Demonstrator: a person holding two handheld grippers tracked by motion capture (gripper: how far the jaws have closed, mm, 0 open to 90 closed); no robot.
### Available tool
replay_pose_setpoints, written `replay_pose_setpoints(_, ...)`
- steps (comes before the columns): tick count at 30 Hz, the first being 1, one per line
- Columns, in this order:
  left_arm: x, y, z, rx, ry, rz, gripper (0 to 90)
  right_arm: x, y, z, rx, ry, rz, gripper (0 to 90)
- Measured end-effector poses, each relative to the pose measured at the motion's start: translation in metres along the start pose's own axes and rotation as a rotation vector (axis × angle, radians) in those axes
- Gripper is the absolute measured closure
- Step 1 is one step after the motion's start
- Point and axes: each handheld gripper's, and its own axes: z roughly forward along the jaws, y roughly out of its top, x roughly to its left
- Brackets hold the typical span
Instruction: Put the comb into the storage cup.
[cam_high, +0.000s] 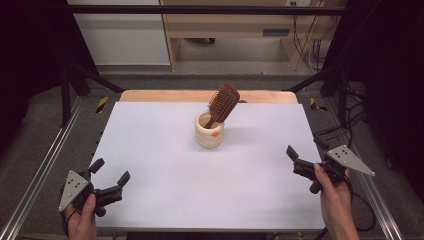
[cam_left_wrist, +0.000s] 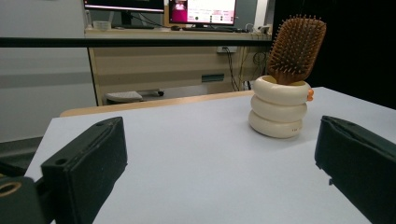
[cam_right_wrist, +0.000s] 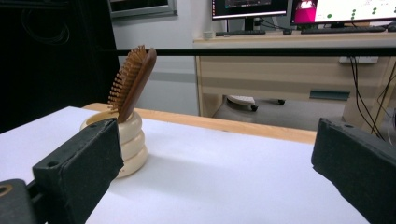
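A cream ribbed cup (cam_high: 209, 131) stands on the white table (cam_high: 150, 150) just behind its middle, and a brown wooden hairbrush (cam_high: 223, 104) leans in it, head up and tilted right. The left gripper view has the cup (cam_left_wrist: 279, 112) and brush (cam_left_wrist: 296, 49) ahead to the right; the right gripper view has the cup (cam_right_wrist: 131, 142) and brush (cam_right_wrist: 133, 81) ahead to the left. My left gripper (cam_high: 110, 171) is open near the front left corner, empty. My right gripper (cam_high: 306, 151) is open at the right edge, empty. Both are far from the cup.
A wooden strip (cam_high: 150, 95) runs along the table's far edge. Metal frame rails (cam_high: 45, 165) flank the table on both sides. A desk (cam_left_wrist: 177, 51) with monitors and cables stands beyond the table.
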Motion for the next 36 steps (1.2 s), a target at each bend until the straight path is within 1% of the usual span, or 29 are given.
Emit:
replay_pose_setpoints(6,0.0,0.0,0.001,0.004,0.001,0.002,2.6,0.002,-0.016,0.001,0.027,0.006,0.003,2.4)
replay_pose_setpoints(12,-0.002,0.0,0.002,0.005,-0.015,0.01,2.4,0.006,-0.025,0.001,0.044,0.013,0.003,2.8)
replay_pose_setpoints(19,-0.001,0.0,0.002,0.006,-0.014,0.009,2.4,0.008,-0.036,0.001,0.062,0.016,0.006,3.1)
replay_pose_setpoints(30,-0.003,0.0,0.003,0.005,-0.034,0.013,2.4,0.012,-0.047,0.001,0.076,0.025,0.006,2.4)
replay_pose_setpoints(36,-0.003,0.0,0.003,0.003,-0.036,0.012,2.2,0.014,-0.052,0.001,0.084,0.026,0.018,2.3)
